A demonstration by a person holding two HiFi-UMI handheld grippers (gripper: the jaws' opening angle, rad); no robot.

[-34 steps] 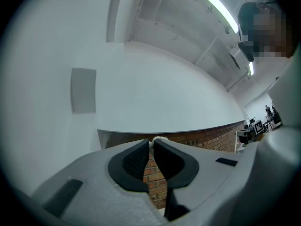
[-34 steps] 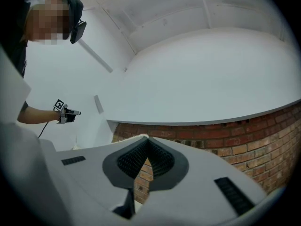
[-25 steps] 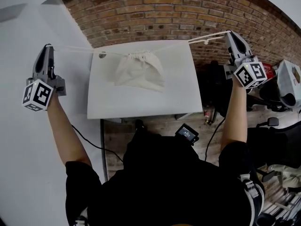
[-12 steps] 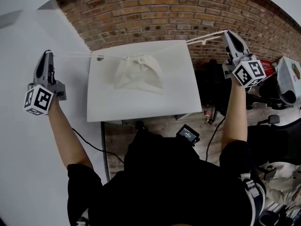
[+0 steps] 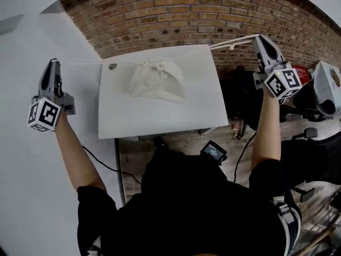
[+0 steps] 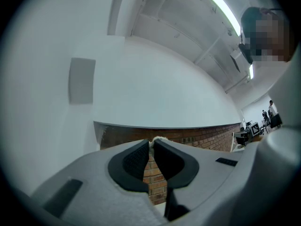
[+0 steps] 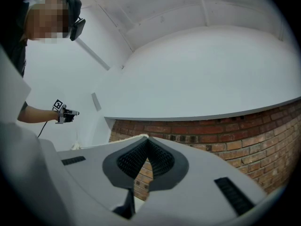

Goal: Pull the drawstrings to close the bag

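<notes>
Both grippers clamped on the cords, arms spread wide, bag on the table between.

My left gripper (image 5: 53,63) has its jaws pressed together at the tips on the end of the left drawstring (image 5: 85,62) (only a white tuft pokes out above the pads in the left gripper view). My right gripper (image 5: 259,36) is closed just as tight on the right drawstring (image 5: 234,40), w/ the cord running off its tip to the left. Both cords run in straight lines inward to the bag (image 5: 157,79), a white cloth pouch w/ its mouth gathered up. It lies toward the back of the white table (image 5: 160,116), approx. mid-width. The left gripper is well off the table's left edge, the right one past its far right corner. A brick wall (image 5: 176,15) stands behind the table.
</notes>
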